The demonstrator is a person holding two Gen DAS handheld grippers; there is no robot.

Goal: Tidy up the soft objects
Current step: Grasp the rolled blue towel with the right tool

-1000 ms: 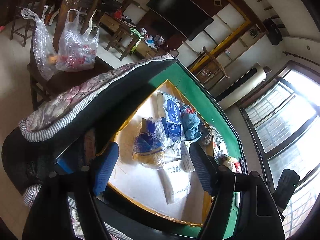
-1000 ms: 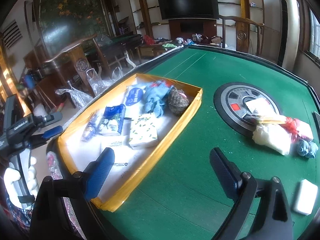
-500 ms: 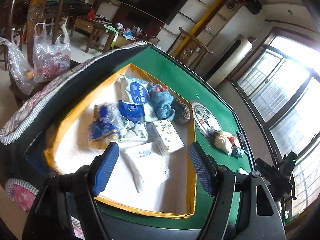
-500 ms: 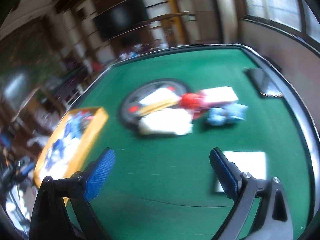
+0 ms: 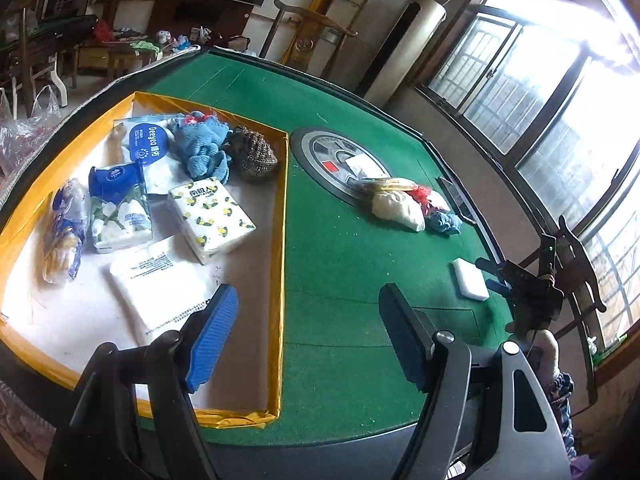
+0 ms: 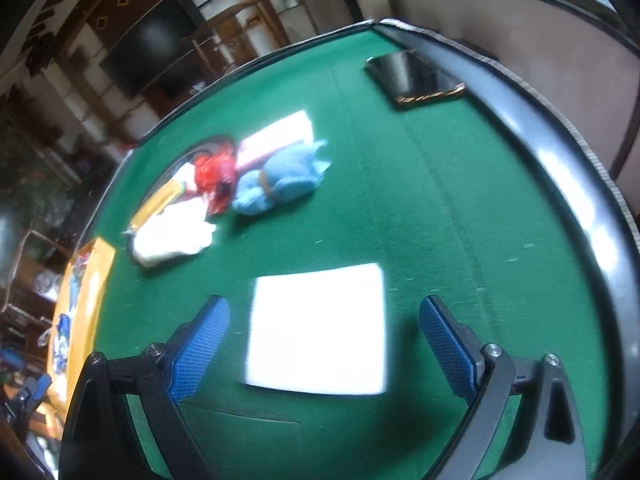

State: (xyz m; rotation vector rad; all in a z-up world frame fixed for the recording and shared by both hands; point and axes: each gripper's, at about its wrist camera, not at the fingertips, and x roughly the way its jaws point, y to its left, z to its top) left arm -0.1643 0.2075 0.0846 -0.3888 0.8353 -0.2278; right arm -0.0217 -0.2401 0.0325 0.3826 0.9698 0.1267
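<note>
A yellow-rimmed box (image 5: 282,216) on the green table holds tissue packs (image 5: 210,216), a blue knitted piece (image 5: 204,148) and a brown knitted pouch (image 5: 254,156). My left gripper (image 5: 308,312) hangs open over the box's right rim with nothing in it. On the table's round centre panel (image 5: 320,148) lie a cream soft lump (image 5: 396,208), a red piece (image 6: 214,172) and a blue cloth (image 6: 280,180). A white soft block (image 6: 316,328) lies flat between the open fingers of my right gripper (image 6: 324,304), and the pads stand clear of it. In the left wrist view that gripper (image 5: 492,276) is beside the block (image 5: 470,280).
A dark phone (image 6: 416,78) lies near the table's far right edge. The raised black table rim (image 6: 560,168) curves along the right. The yellow box (image 6: 86,280) shows at the far left of the right wrist view. Chairs and furniture stand beyond the table.
My left gripper has swung right from the box's left side to its right rim. My right gripper has swung right and lower, from facing the box to straddling the white block.
</note>
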